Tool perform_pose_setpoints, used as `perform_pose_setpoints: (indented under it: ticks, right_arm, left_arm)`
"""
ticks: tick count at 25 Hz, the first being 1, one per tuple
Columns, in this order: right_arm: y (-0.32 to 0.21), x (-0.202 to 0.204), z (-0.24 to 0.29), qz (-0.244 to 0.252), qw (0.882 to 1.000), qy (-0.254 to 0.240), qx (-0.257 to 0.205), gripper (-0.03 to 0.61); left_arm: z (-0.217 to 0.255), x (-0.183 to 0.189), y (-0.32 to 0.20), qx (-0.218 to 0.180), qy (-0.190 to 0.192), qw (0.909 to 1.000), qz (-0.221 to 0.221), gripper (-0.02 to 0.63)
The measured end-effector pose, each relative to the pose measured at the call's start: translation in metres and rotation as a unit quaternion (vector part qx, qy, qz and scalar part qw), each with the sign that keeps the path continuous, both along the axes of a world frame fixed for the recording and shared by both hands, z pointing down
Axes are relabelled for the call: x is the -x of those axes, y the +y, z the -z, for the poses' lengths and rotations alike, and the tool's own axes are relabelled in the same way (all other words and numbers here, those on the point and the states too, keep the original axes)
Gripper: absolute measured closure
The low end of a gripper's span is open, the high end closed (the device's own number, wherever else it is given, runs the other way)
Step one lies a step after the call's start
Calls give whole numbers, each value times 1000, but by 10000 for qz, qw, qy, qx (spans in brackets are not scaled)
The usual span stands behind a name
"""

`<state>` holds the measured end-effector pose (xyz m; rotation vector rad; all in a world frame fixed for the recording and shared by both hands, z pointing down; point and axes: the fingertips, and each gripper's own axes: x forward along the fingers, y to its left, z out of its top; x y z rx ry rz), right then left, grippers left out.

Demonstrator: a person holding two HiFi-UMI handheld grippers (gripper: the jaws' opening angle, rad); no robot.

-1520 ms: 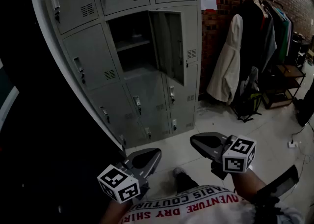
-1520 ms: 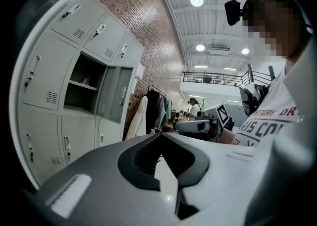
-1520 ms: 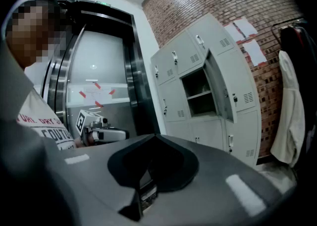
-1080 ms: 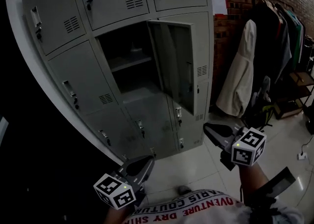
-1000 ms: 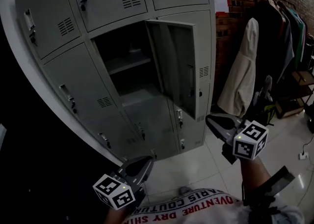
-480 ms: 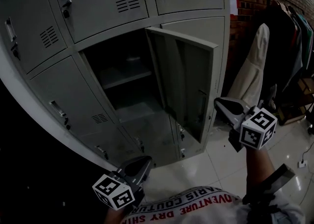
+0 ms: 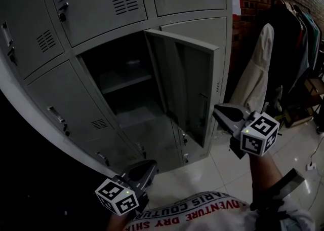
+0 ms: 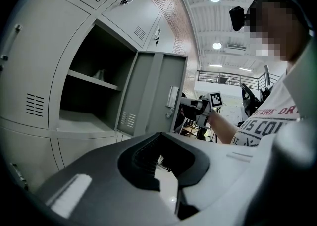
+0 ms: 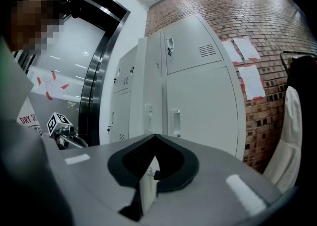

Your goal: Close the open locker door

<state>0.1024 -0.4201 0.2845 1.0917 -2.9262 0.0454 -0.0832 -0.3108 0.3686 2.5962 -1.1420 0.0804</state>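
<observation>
The grey locker bank fills the head view. One middle door stands open, swung out to the right, and shows a dark compartment with a shelf. My right gripper is shut and empty, its tip just right of the door's free edge near the latch; whether it touches is unclear. My left gripper hangs low in front of the bottom lockers, shut and empty. In the left gripper view the open door and the right gripper show beyond my shut left gripper. The right gripper faces locker fronts.
A white coat and dark clothes hang on a rack at the right, against a brick wall. A bag stands below them. A cable and plug lie on the tiled floor.
The view has closed in on the lockers. My right gripper rose from waist height to the open door's free edge. The left gripper stayed low. The door's angle looks the same.
</observation>
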Motion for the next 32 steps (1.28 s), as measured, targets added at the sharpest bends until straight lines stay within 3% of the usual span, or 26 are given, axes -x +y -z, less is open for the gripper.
perform_pose_setpoints:
  ticks: [6,14,22,32]
  right_arm:
    - [12,21,2,299,9995,-128,10,580]
    - [33,82,2,1160,9932,14,-38,580]
    - [45,154,-5,2170,9756,308,-99,581]
    - [29,225,-6,2975,9540,342,-174,580]
  left_arm:
    - [2,0,0,-63,10,10000,15,609]
    - [4,4,3,-56,9,9999,98,609]
    - [7,34,-5,-95,40,9985,536,609]
    - [8,76,-25,-158,-3,9939,1094,609]
